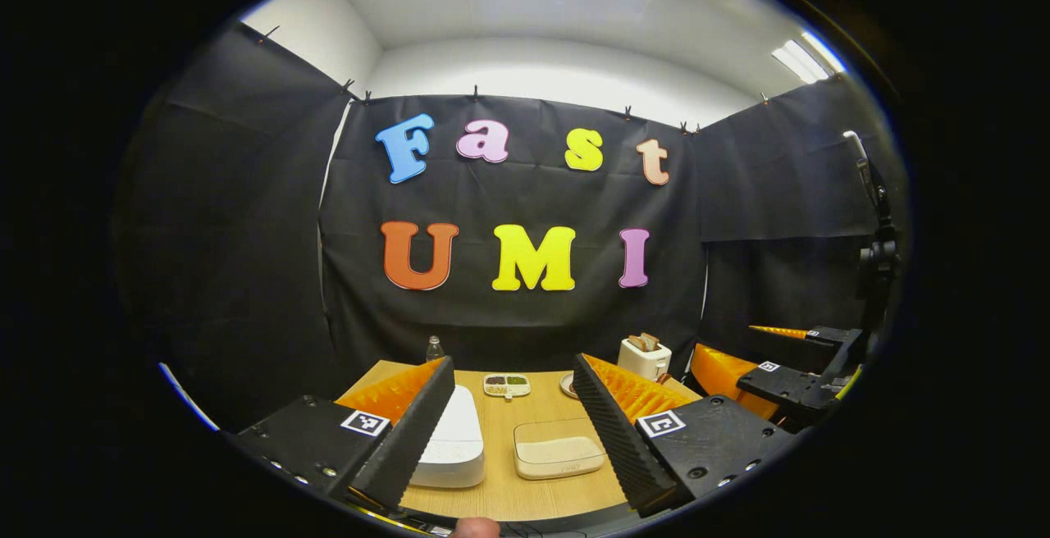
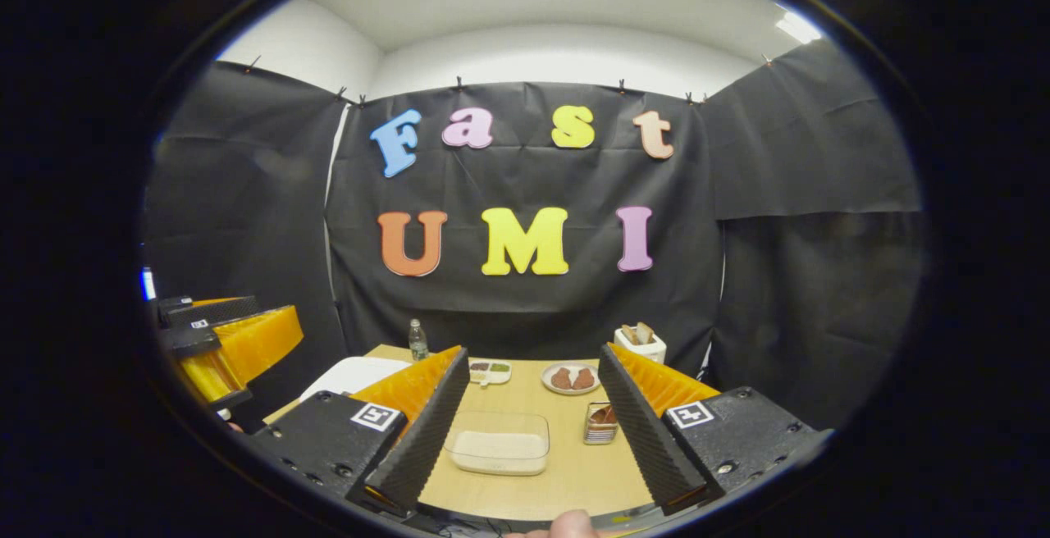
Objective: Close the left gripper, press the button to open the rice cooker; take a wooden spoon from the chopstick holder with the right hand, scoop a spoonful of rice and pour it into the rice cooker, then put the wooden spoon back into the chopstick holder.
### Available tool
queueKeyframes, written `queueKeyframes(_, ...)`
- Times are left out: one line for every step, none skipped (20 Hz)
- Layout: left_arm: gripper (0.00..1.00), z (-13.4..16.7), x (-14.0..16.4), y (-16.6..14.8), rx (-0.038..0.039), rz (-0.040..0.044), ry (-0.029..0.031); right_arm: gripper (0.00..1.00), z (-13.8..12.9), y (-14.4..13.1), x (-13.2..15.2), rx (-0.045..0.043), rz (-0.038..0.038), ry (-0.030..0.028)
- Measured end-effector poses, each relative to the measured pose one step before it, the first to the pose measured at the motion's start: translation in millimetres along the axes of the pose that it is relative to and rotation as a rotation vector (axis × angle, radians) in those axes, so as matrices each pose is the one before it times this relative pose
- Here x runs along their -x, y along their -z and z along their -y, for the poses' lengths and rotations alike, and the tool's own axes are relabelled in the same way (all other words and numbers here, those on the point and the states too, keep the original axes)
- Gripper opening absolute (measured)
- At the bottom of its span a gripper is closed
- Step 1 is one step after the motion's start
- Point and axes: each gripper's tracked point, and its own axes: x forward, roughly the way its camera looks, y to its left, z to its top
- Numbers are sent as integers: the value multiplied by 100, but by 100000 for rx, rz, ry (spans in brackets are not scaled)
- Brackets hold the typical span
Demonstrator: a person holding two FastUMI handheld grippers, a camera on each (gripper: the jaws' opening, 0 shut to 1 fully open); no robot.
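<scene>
I hold my left tool [image 1: 510, 419] wide and empty above the near edge of the wooden bench [image 1: 492, 489], the white rice cooker [image 1: 449, 439] lid-down just behind its left finger. My right tool [image 2: 531, 431] gapes wide too, over the tray of rice [image 2: 499, 442]; the chopstick holder [image 2: 601, 423] stands just right of it.

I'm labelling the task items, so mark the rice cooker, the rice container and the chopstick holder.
rice cooker [image 1: 449, 439], left gripper view, on its closed white lid.
rice container [image 2: 499, 449], right gripper view, on the rice inside.
chopstick holder [image 2: 600, 430], right gripper view, on its front wall.
</scene>
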Motion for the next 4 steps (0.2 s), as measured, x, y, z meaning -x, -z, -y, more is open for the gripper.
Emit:
queueKeyframes(94,-172,-97,24,-43,90,-1048,100,35,245,-54,194,-346,186)
queueKeyframes(94,-181,-96,176,65,70,-686,100,10,67,-44,278,-356,167)
queueKeyframes(94,-43,-82,43,108,16,-383,100,14,129,-54,237,-303,33)
queueKeyframes(94,23,106,-94,50,71,-279,96,-51,-31,5,54,36,27)
